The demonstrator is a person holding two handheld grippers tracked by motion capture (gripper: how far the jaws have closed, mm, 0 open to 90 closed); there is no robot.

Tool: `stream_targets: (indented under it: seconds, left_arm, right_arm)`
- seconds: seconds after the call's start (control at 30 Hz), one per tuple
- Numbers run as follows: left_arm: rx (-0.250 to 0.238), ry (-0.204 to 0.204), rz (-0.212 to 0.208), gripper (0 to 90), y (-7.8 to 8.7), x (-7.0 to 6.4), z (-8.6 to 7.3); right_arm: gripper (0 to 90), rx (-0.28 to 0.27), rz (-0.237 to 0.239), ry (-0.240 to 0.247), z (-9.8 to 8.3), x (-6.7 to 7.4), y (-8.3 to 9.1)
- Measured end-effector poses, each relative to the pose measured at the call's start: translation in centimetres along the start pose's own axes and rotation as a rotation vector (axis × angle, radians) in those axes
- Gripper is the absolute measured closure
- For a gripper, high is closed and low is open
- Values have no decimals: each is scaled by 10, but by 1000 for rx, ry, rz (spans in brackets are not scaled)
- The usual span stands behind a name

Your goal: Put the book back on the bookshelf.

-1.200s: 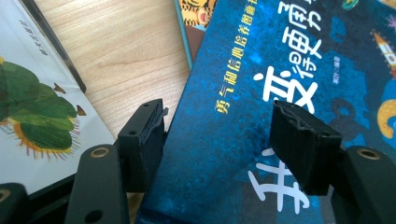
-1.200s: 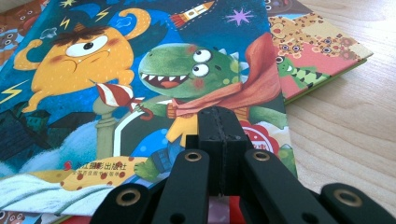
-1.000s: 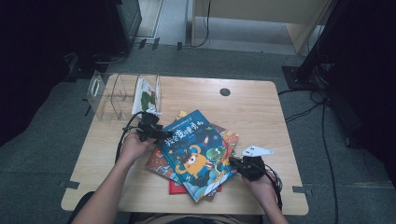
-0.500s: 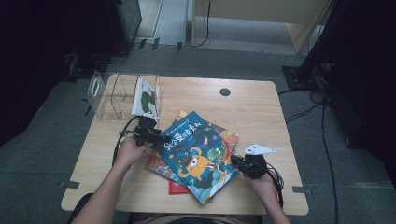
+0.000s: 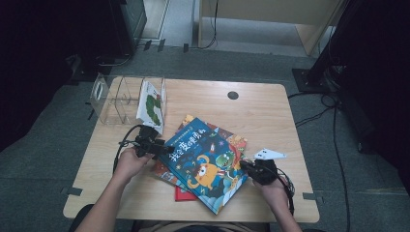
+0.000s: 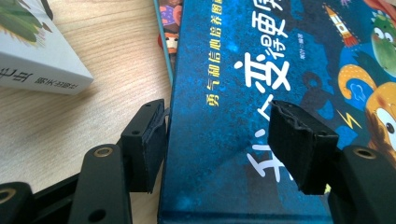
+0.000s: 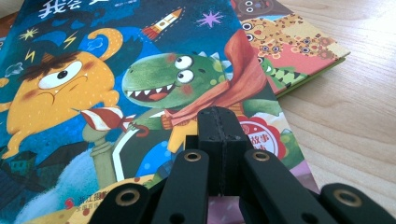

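A blue picture book (image 5: 208, 164) with an orange monster and a green dinosaur lies on top of a stack of books in the middle of the table. My left gripper (image 5: 163, 150) is at its left corner. In the left gripper view my left gripper (image 6: 219, 121) is open: one finger (image 6: 145, 140) stands beside the blue book's (image 6: 243, 70) edge and the other sits over the cover. My right gripper (image 5: 244, 165) is at the book's right edge. The right gripper view shows my right gripper (image 7: 219, 116) shut, its tips low over the blue book's (image 7: 93, 46) cover.
A clear rack (image 5: 113, 99) stands at the table's far left with a white book (image 5: 151, 101) leaning in it. Other books lie under the blue one, among them a red one (image 5: 181, 193) and a leopard-patterned one (image 7: 289, 51). Bare wooden table (image 5: 261, 111) stretches behind and to the right.
My left gripper has shifted slightly along the blue book's left corner, toward the near side. The right gripper and the book have stayed where they were.
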State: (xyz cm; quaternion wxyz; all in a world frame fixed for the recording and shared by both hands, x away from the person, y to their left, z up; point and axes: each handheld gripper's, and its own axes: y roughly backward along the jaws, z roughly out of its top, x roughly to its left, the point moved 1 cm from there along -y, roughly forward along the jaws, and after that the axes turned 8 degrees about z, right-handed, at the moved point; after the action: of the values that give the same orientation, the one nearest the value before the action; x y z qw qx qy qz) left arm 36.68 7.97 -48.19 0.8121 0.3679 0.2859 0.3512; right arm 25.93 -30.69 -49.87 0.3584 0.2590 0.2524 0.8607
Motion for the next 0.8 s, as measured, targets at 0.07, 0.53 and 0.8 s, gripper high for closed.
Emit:
stream_targets:
  seconds: [0.07,0.53,0.8]
  left_arm:
    - [-18,11,-13,376,4,1,0]
    - [-14,30,-29,385,6,9,1]
    - [12,16,-48,385,1,6,1]
  right_arm:
    - [900,-2,-5,-3,-1,0,1]
    - [900,-7,-44,-48,-12,-2,16]
    - [900,-3,-62,-70,-18,-1,25]
